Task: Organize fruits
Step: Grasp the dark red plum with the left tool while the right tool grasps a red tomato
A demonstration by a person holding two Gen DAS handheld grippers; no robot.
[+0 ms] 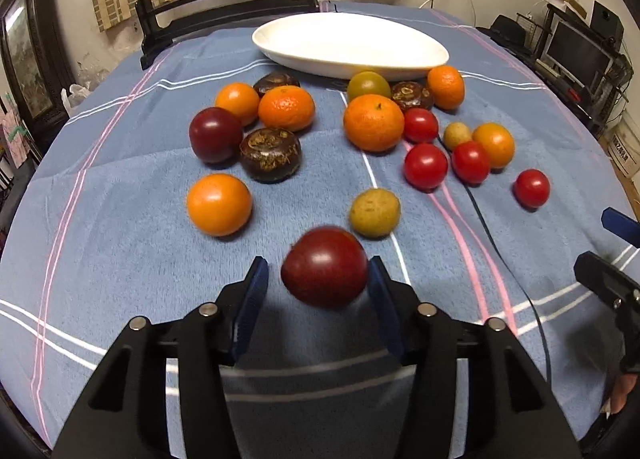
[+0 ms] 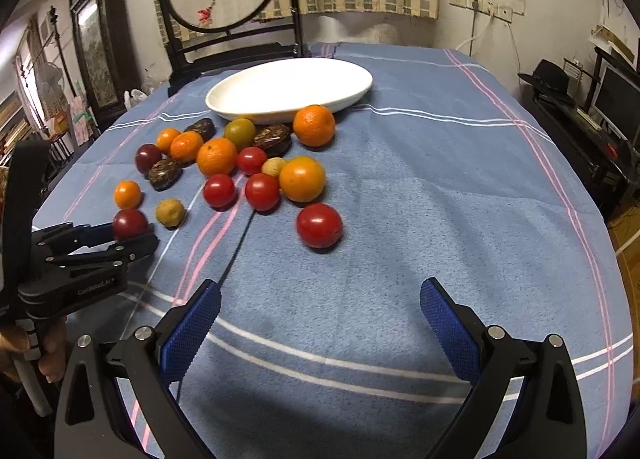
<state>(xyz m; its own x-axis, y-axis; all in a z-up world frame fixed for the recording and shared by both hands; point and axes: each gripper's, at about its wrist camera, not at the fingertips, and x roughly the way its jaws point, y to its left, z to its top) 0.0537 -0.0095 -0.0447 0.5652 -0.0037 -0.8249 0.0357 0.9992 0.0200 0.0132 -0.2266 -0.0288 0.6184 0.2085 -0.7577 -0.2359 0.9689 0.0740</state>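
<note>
A dark red plum (image 1: 325, 267) is bracketed by the left gripper (image 1: 320, 279) near the tabletop's (image 2: 440, 179) front edge; a gap is seen at one pad, so no pinch is confirmed. The right gripper's (image 2: 320, 311) jaws are spread, empty. The white plate (image 2: 288, 89) is set toward the far edge.

- You can read one marking only: "GenRobot.AI", small pale print on the black body of the left gripper (image 2: 134, 237), seen from the right wrist camera.
- Nothing else legible.

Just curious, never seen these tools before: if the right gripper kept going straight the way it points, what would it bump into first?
Probably just the blue cloth: the right gripper is open and empty. The nearest fruit ahead is a red tomato.
</note>
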